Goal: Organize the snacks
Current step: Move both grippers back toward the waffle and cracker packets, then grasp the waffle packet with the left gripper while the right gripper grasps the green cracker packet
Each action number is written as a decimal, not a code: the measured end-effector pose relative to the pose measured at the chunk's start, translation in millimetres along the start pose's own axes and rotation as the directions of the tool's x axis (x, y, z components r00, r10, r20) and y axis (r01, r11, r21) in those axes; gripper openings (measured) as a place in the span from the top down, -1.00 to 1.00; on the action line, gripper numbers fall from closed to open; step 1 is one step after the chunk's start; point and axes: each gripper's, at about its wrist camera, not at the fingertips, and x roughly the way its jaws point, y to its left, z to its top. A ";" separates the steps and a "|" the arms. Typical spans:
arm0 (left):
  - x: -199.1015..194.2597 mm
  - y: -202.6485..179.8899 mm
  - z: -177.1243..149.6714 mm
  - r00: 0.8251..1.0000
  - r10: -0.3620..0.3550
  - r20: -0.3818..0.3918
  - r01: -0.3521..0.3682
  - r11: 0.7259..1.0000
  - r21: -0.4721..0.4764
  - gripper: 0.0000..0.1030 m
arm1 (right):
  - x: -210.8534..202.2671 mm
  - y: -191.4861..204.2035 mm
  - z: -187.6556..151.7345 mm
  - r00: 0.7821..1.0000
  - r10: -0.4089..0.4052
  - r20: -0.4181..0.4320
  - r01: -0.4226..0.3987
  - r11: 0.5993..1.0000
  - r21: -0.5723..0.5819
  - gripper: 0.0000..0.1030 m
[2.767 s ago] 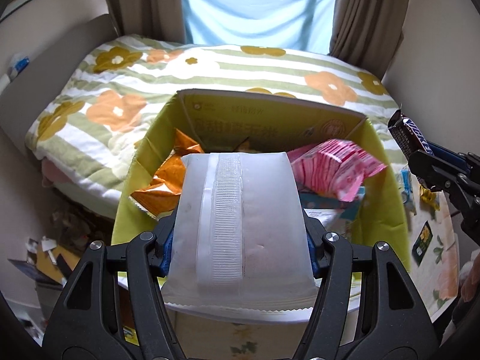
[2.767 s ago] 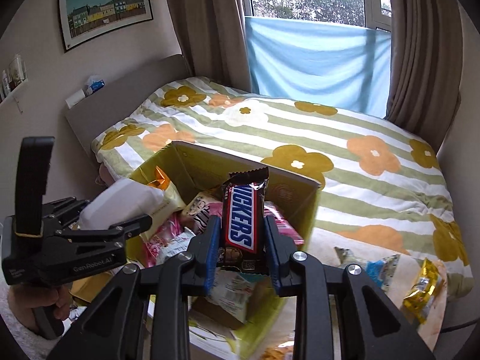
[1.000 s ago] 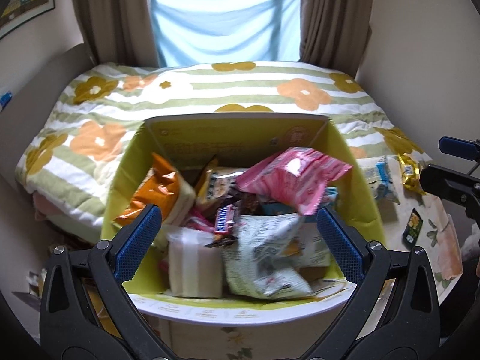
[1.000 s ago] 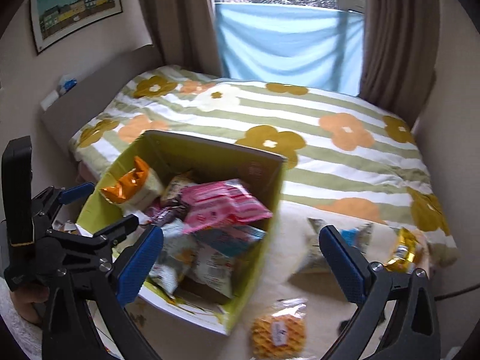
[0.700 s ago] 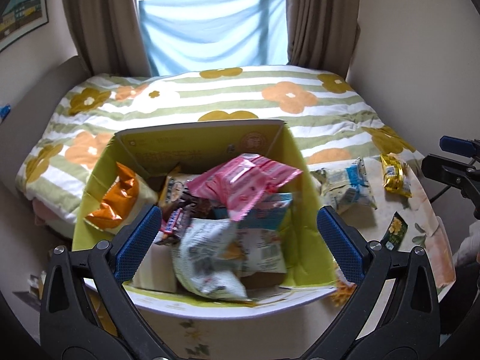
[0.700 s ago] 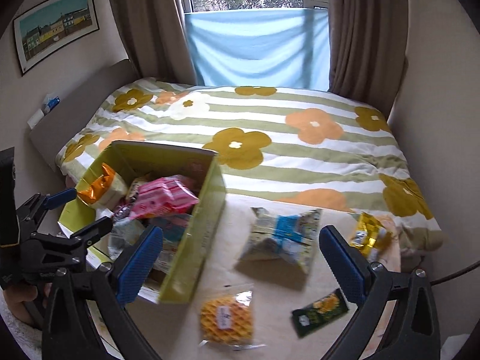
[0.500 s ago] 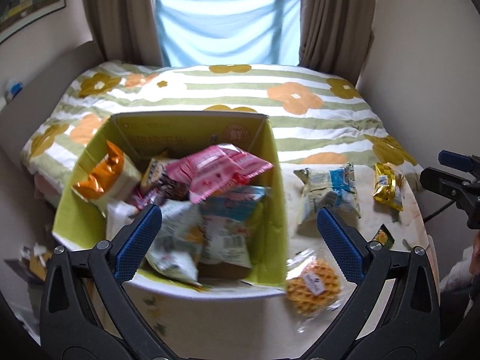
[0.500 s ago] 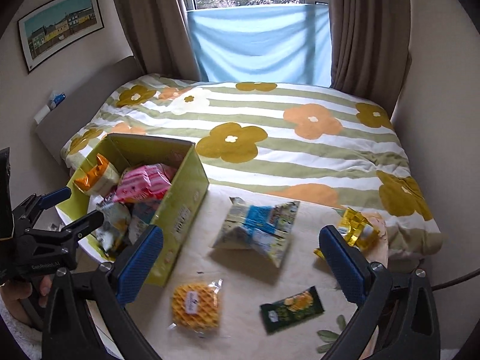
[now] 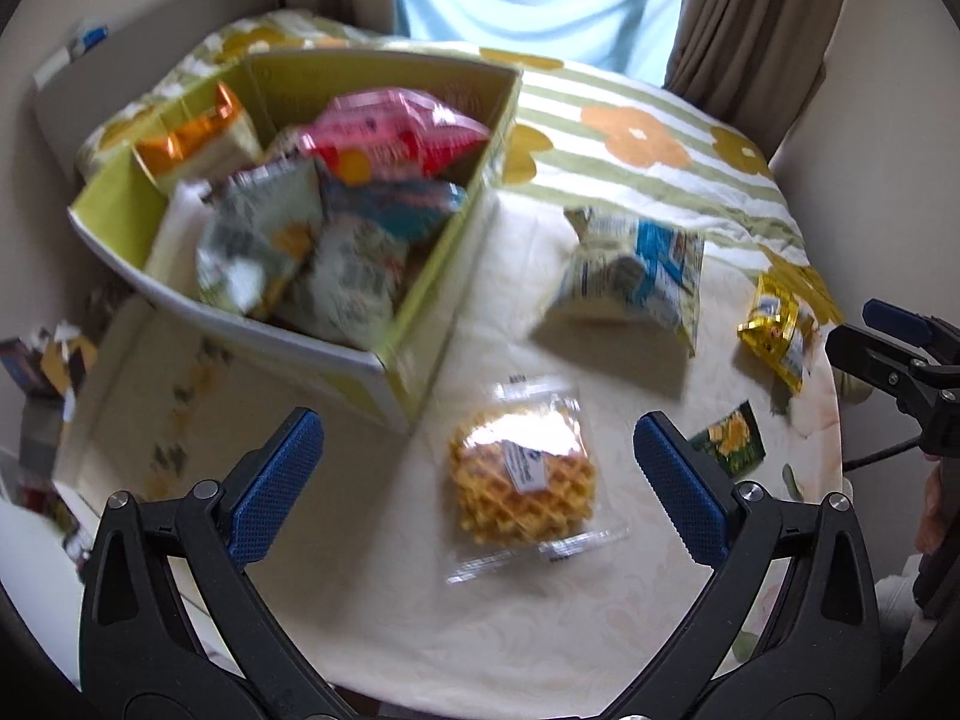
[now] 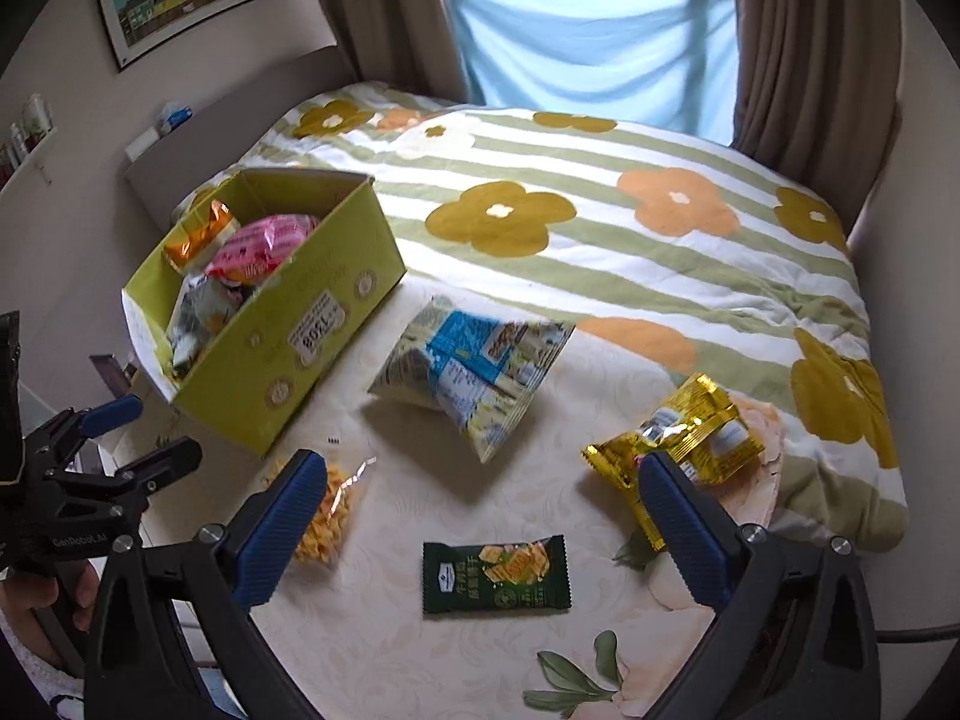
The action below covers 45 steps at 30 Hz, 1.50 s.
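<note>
A yellow-green cardboard box (image 9: pixel 420 306) (image 10: pixel 312 324) full of snack packets stands at the table's left. On the table lie a wrapped waffle (image 9: pixel 522 480) (image 10: pixel 327 516), a blue-and-white bag (image 9: pixel 636 270) (image 10: pixel 474 366), gold packets (image 9: pixel 777 324) (image 10: pixel 678 438) and a dark green cracker packet (image 9: pixel 729 447) (image 10: pixel 495 573). My left gripper (image 9: pixel 477 483) is open above the waffle, which lies between its fingers in view. My right gripper (image 10: pixel 480 528) is open over the green packet. Both hold nothing.
The round cream table (image 10: pixel 420 630) with a floral cloth stands against a bed with a striped, flowered cover (image 10: pixel 600 210). Curtains and a window lie behind. Clutter sits on the floor left of the table (image 9: pixel 42 360). A hand (image 10: pixel 36 594) holds the left gripper's handle.
Both grippers let go of their snacks into the box, opened, and swung right and down from the box to the loose packets on the table.
</note>
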 end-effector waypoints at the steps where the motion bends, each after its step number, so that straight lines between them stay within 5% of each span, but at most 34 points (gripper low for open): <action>1: 7.8 -2.8 -5.4 1.000 0.000 -0.016 0.000 1.000 -0.005 -0.99 | 4.6 -1.8 -4.5 1.000 0.011 -0.006 -0.011 1.000 -0.012 -1.00; 22: 115.1 -23.2 -31.1 0.986 0.058 -0.154 -0.067 0.996 -0.056 -0.99 | 74.0 -13.2 -63.8 0.986 0.070 -0.152 -0.107 0.962 -0.250 -1.00; 30: 118.0 -33.1 -27.8 0.985 0.083 -0.150 -0.083 0.997 0.007 -0.67 | 84.9 -11.5 -65.9 0.974 0.080 -0.211 -0.158 0.909 -0.386 -1.00; 38: 114.8 -35.9 -26.7 0.984 0.076 -0.159 -0.075 0.997 0.012 -0.57 | 89.9 2.3 -73.9 0.965 0.075 -0.251 -0.205 0.813 -0.545 -1.00; 45: 111.7 -33.4 -24.4 0.984 0.057 -0.169 -0.056 0.998 0.013 -0.55 | 104.4 4.0 -78.6 0.949 0.112 -0.295 -0.253 0.826 -0.503 -1.00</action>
